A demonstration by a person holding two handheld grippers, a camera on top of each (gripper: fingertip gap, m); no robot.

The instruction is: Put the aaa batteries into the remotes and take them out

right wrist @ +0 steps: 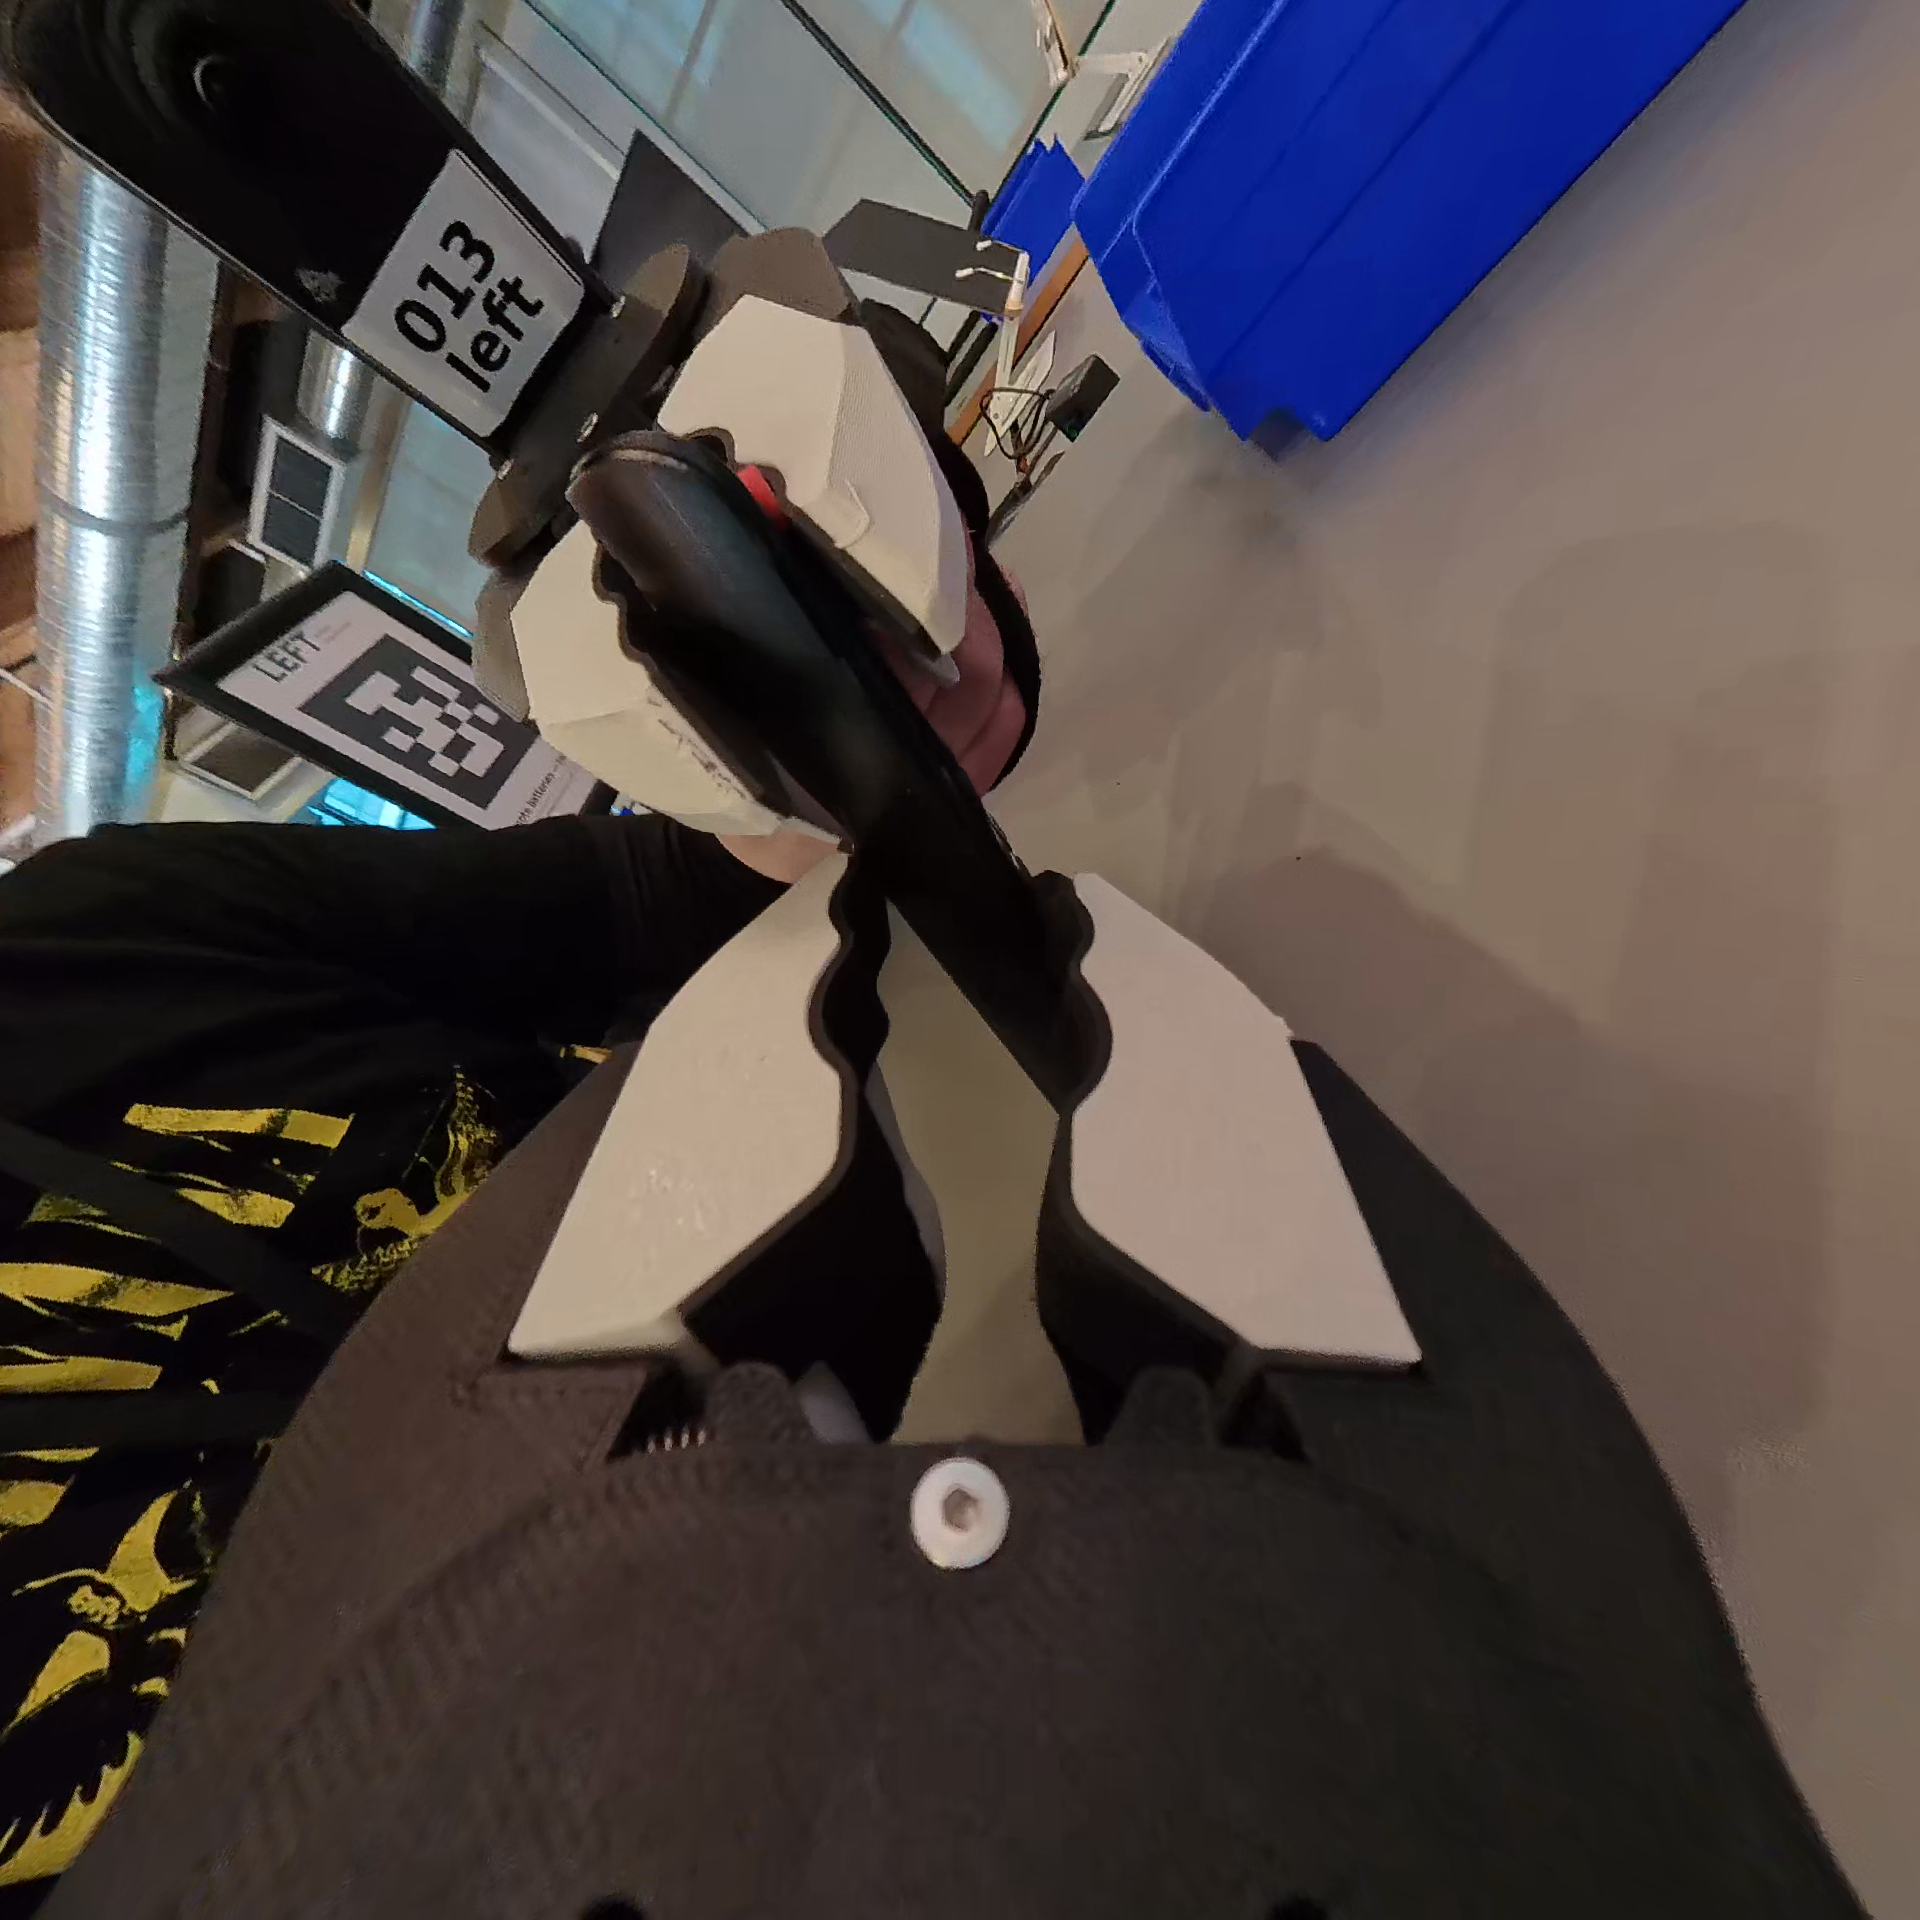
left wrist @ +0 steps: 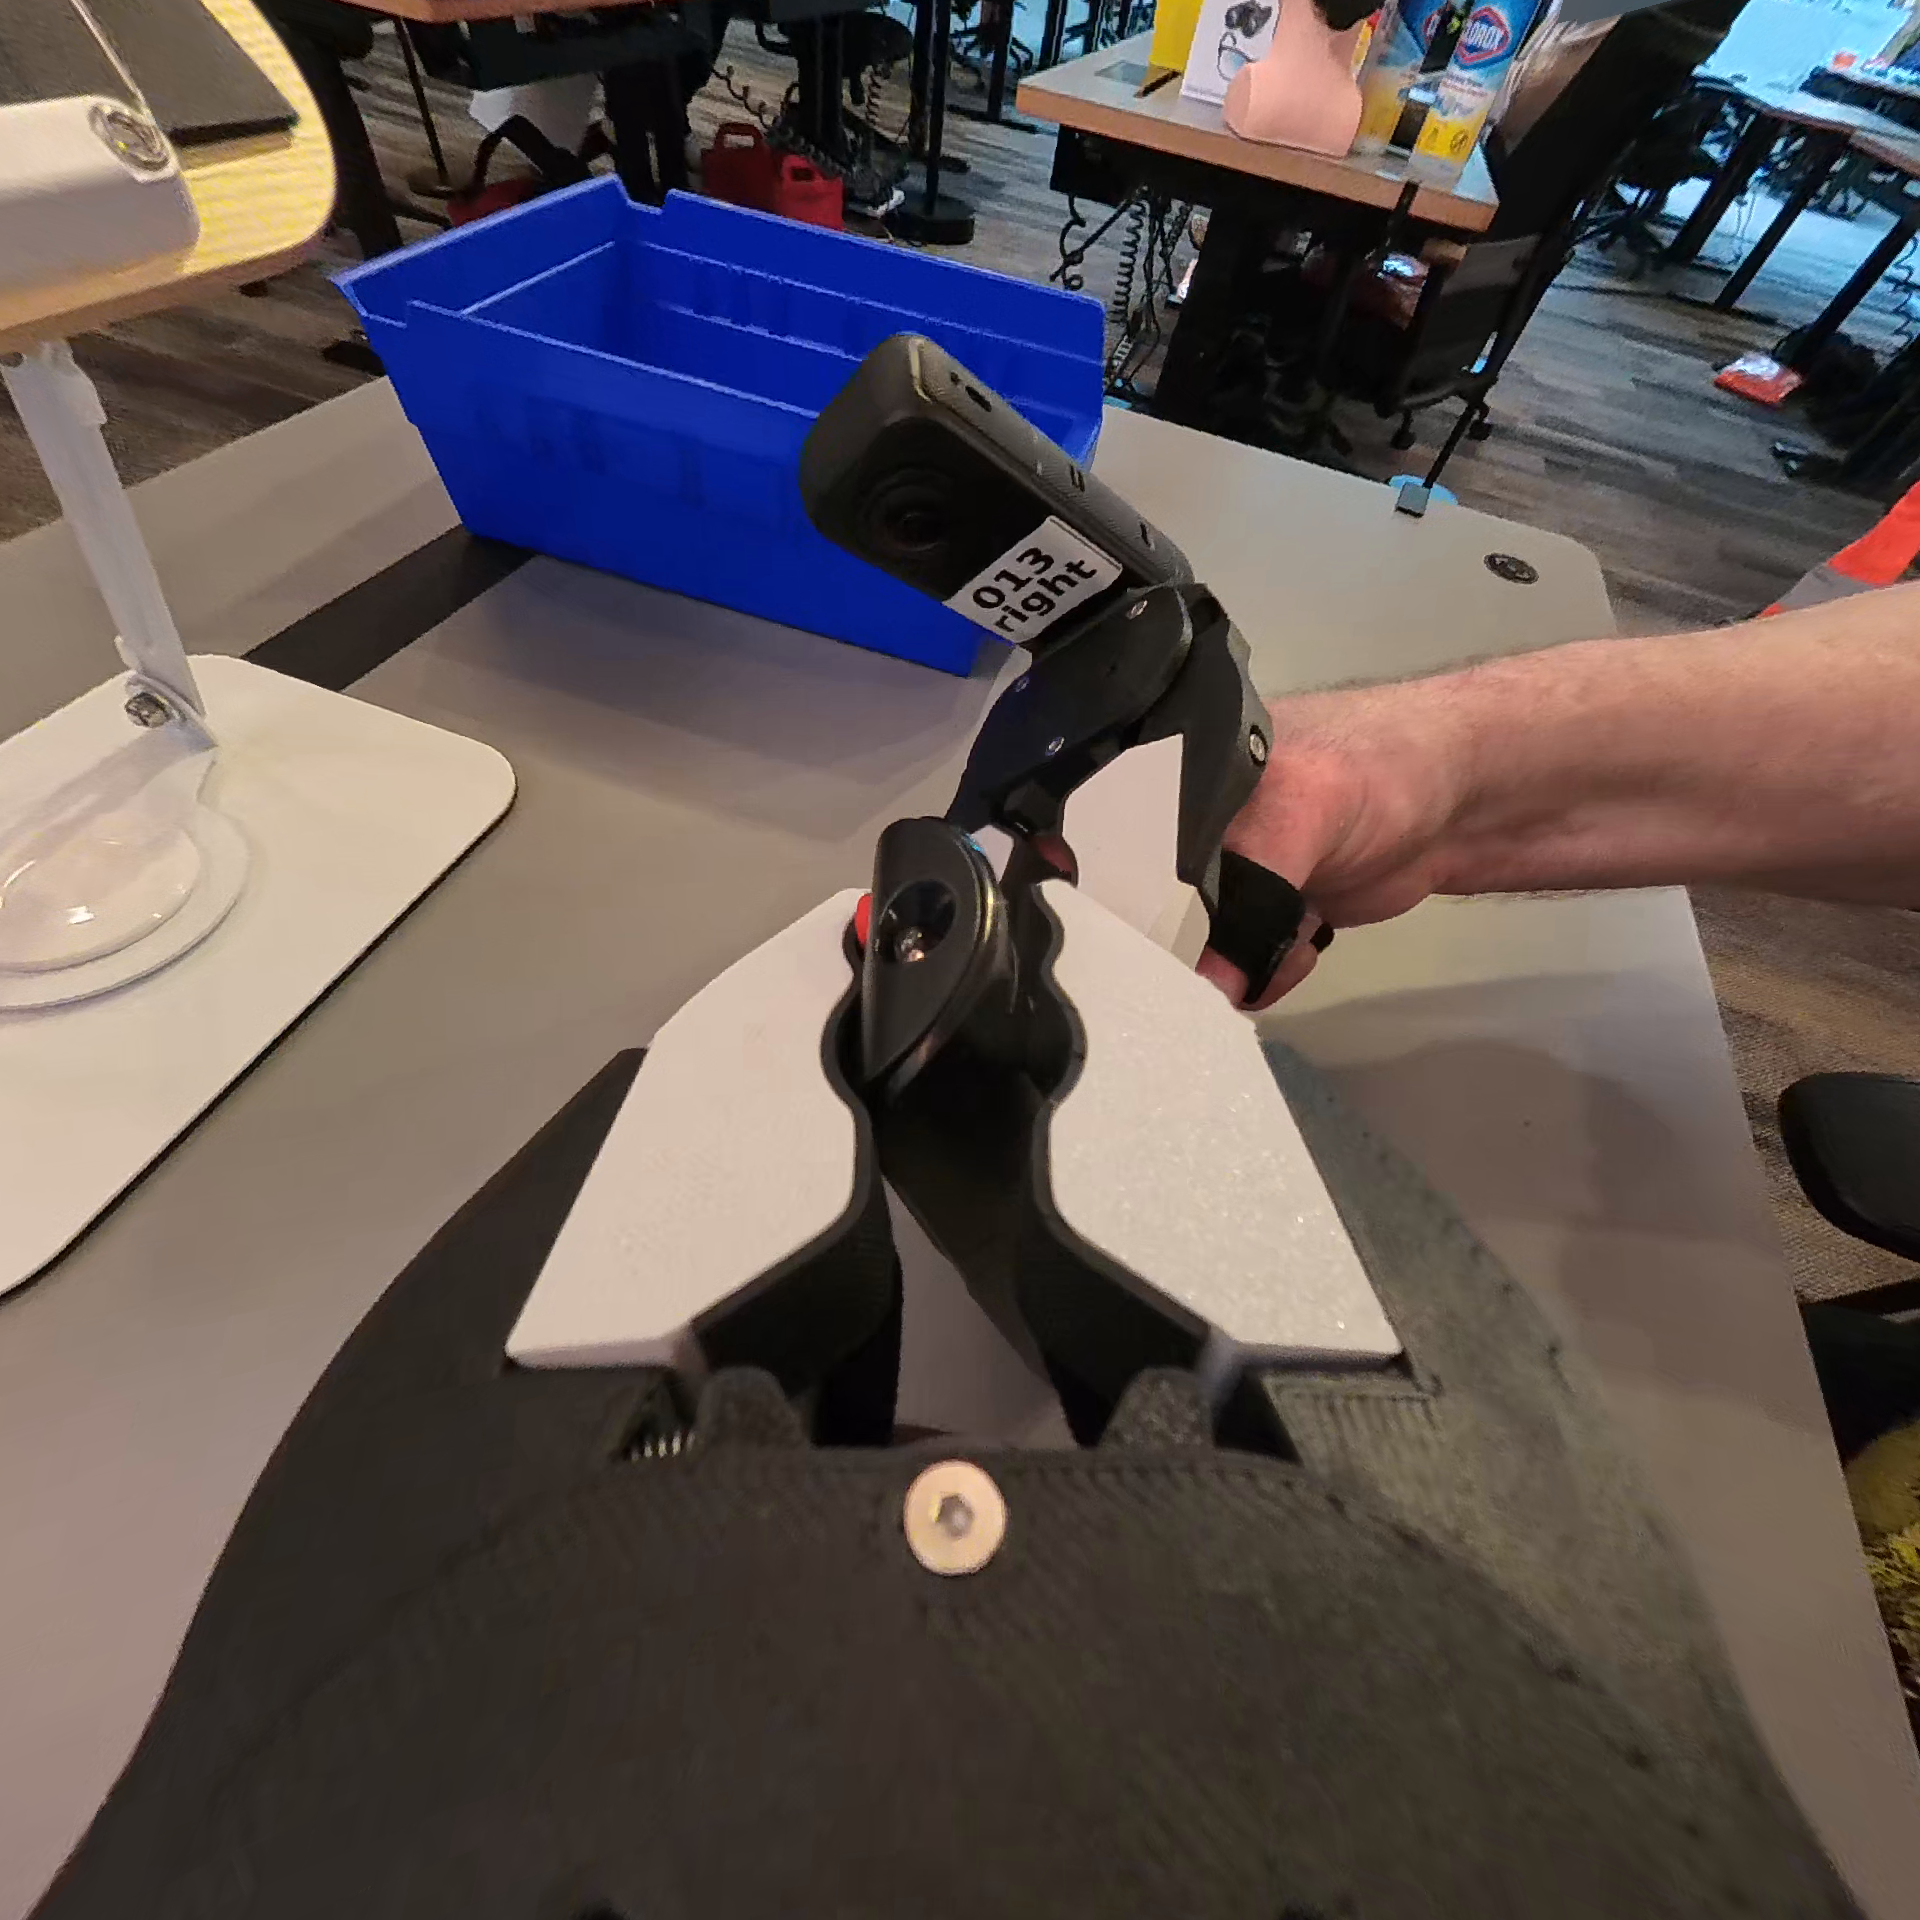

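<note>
Left gripper (left wrist: 951, 1049): nearest my lens; I see its white fingers (left wrist: 727, 1122) clamped on the remote's red-buttoned end.
Right gripper (right wrist: 971, 987): pinching the same remote's other end, fingers (right wrist: 1195, 1091) closed on it.
Remote (right wrist: 810, 686): black, slim, held in the air between both grippers above the grey table (left wrist: 644, 748), tilted.
Handling: I judge it light, rigid, smooth-shelled and likely to slip; grip the flat sides, not the buttons.
Batteries: none visible.
Blue bin (left wrist: 665, 395): far side, well apart.
</note>
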